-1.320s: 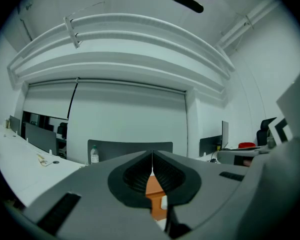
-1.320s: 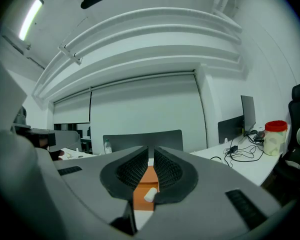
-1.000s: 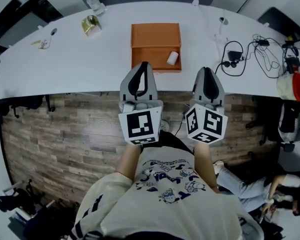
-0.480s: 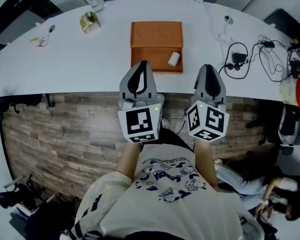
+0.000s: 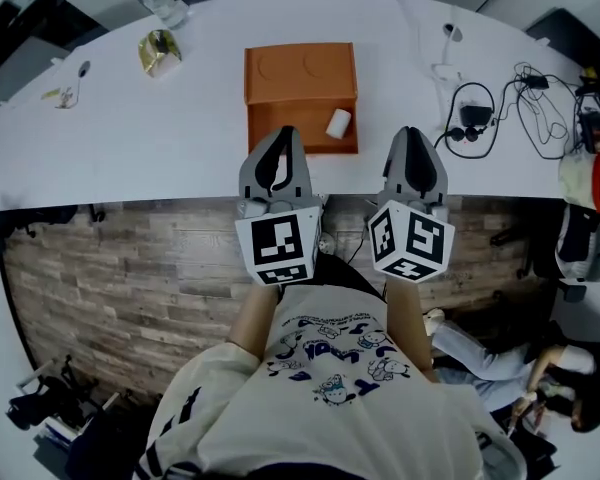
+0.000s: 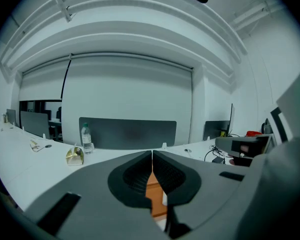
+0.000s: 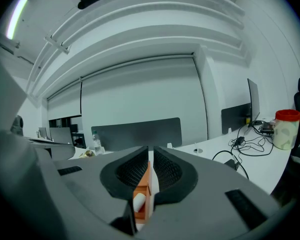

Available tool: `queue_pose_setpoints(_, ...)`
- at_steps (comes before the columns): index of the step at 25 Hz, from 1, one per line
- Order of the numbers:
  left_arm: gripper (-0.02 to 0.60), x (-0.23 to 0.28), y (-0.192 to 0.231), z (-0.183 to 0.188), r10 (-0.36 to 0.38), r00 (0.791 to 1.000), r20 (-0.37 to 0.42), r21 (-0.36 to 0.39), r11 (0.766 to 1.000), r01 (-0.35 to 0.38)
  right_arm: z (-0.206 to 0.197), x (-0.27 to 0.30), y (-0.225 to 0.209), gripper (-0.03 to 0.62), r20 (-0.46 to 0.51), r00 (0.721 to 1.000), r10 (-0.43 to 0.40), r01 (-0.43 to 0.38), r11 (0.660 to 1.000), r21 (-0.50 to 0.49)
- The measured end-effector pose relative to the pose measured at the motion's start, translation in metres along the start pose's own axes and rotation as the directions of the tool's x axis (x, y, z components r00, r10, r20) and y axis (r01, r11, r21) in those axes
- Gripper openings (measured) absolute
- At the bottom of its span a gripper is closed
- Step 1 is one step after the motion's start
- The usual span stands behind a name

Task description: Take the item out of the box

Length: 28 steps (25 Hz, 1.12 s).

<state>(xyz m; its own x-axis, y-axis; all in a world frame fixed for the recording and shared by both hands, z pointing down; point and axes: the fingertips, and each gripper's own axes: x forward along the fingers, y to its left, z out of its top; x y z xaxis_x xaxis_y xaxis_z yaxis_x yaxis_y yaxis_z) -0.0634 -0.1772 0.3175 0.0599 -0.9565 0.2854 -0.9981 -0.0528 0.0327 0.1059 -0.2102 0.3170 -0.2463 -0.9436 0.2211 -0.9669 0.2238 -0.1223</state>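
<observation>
An open orange box [image 5: 300, 68] lies on the white table [image 5: 130, 138], and it shows between the jaws in both gripper views: box [image 6: 155, 200], box [image 7: 146, 181]. A small white cylinder [image 5: 338, 123] rests in its near right corner, also seen as the cylinder [image 7: 139, 202]. My left gripper [image 5: 281, 130] [image 6: 152, 156] hovers at the box's front edge, shut and empty. My right gripper [image 5: 412, 131] [image 7: 150, 154] hangs over the table edge to the right of the box, its jaws together but for a thin slit, holding nothing.
A water bottle [image 5: 160, 3] and a gold wrapped thing [image 5: 158, 50] stand at the far left. Cables and a charger [image 5: 470, 118] lie right of the box, with a red-lidded jar [image 5: 590, 173] beyond. A person sits on the floor at lower right [image 5: 500, 368].
Both grippers have moved forward and down toward the table, and their tips now reach the box's near edge. Both stayed shut and the white cylinder has not moved.
</observation>
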Motion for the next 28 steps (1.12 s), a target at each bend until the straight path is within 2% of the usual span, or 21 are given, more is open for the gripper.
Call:
queue_pose_setpoints(16, 0.020, 0.072, -0.015, -0.029, -0.080, 0.988, -0.133, 0.020, 0.996, 0.083, -0.027, 0.051, -0.026, 0.049, -0.087, 0.994, -0.064, 0.067, 0.997, 0.024)
queue_pose_setpoints(28, 0.018, 0.103, -0.020, -0.061, -0.115, 0.963, -0.244, -0.007, 0.993, 0.116, -0.048, 0.076, -0.044, 0.049, -0.152, 0.982, -0.114, 0.120, 0.992, 0.031)
